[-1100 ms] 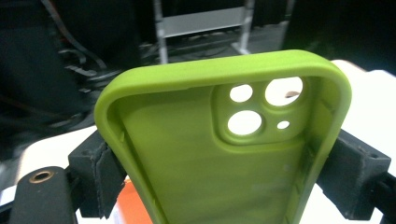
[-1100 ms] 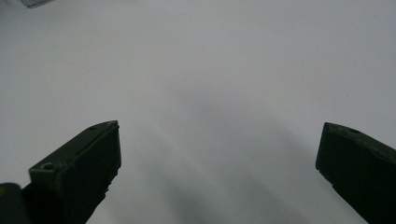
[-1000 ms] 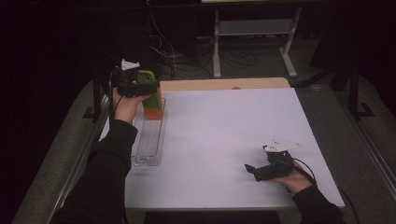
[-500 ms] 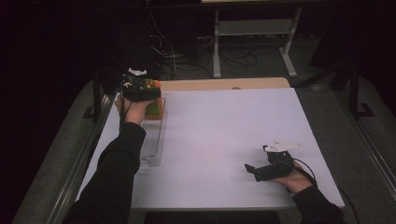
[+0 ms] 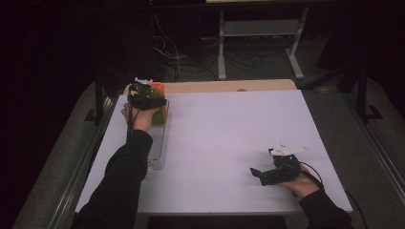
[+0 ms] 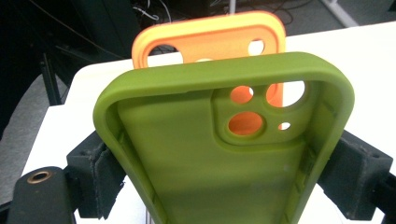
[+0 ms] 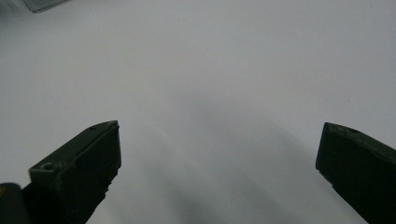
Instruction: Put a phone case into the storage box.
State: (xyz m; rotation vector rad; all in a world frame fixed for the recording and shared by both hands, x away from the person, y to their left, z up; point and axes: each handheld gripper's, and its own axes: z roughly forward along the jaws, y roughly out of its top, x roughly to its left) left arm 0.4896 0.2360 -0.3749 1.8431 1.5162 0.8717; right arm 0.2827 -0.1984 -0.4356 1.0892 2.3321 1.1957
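Tongs in my left hand [image 5: 146,97] clamp a green phone case [image 6: 224,154] by its two long edges, the pads pressed flat against the soft rim so the case hangs upright with its open face toward me and its camera cut-outs at the top. I hold it that way, by my reckoning, so it can stand on edge in the clear plastic tray [image 5: 157,148] running along the left side of the bench [image 5: 229,143], rather than lie flat.

Just behind the green case stands an orange phone case [image 6: 210,39], also upright, its own camera holes showing through the green one's openings. In the high view both sit at the far end of the tray, the green directly in front of the orange; whether the two touch I cannot tell. The nearer stretch of the tray looks bare, though my sleeve covers part of it.

My right tongs [image 5: 262,174] rest low on the white bench at the near right, well apart from the tray, jaws spread wide with nothing between them; the right gripper view looks past both black tips onto plain white surface. I judge that hand to be idle, parked clear so the left has room to work.

The slotting-in appears close to done, with the green case not yet let go.
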